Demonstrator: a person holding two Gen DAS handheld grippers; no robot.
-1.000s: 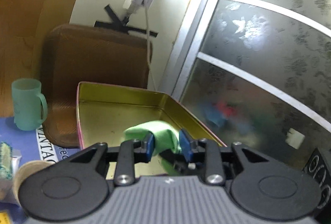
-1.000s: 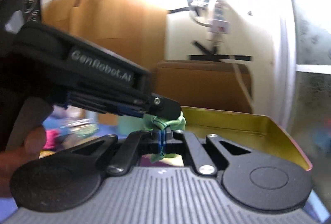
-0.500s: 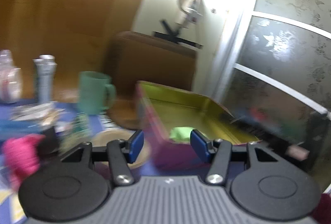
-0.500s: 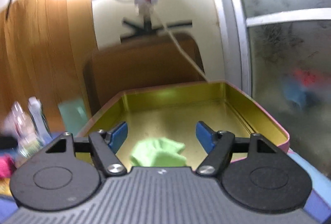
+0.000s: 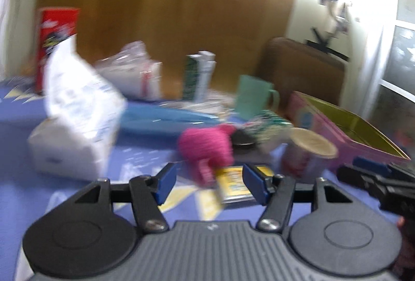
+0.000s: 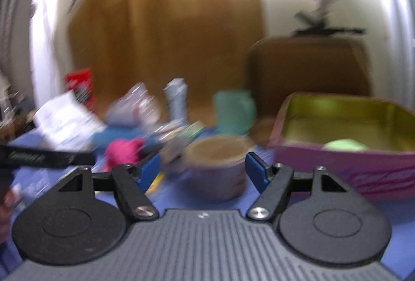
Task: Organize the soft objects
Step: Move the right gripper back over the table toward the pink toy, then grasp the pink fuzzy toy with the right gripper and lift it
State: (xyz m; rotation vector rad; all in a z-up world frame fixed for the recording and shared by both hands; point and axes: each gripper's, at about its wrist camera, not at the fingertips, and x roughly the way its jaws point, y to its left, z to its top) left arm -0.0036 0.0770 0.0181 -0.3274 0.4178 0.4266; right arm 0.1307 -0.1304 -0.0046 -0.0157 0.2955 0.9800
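A green soft cloth [image 6: 343, 144] lies inside the pink tin box [image 6: 337, 166] with the gold lining, at the right. In the left wrist view the box [image 5: 345, 135] sits at the right edge. A pink woolly soft thing [image 5: 207, 147] lies on the blue tablecloth just ahead of my left gripper [image 5: 208, 183], whose jaws are opening with nothing between them. It shows left of centre [image 6: 122, 152] in the right wrist view. My right gripper [image 6: 202, 173] is open and holds nothing, with a paper cup [image 6: 216, 169] ahead of it. Both views are blurred.
A white paper bag [image 5: 75, 122], a red carton [image 5: 55, 42], a green mug [image 5: 253, 96], a tall bottle [image 5: 199, 76], a yellow packet [image 5: 233, 187] and plastic wrappers crowd the blue tablecloth. A brown chair back [image 6: 308, 70] stands behind the tin box.
Both grippers let go of the green cloth, which now lies in the tin box. Both opened, drew back and swung left toward the clutter; the left now faces the pink woolly thing.
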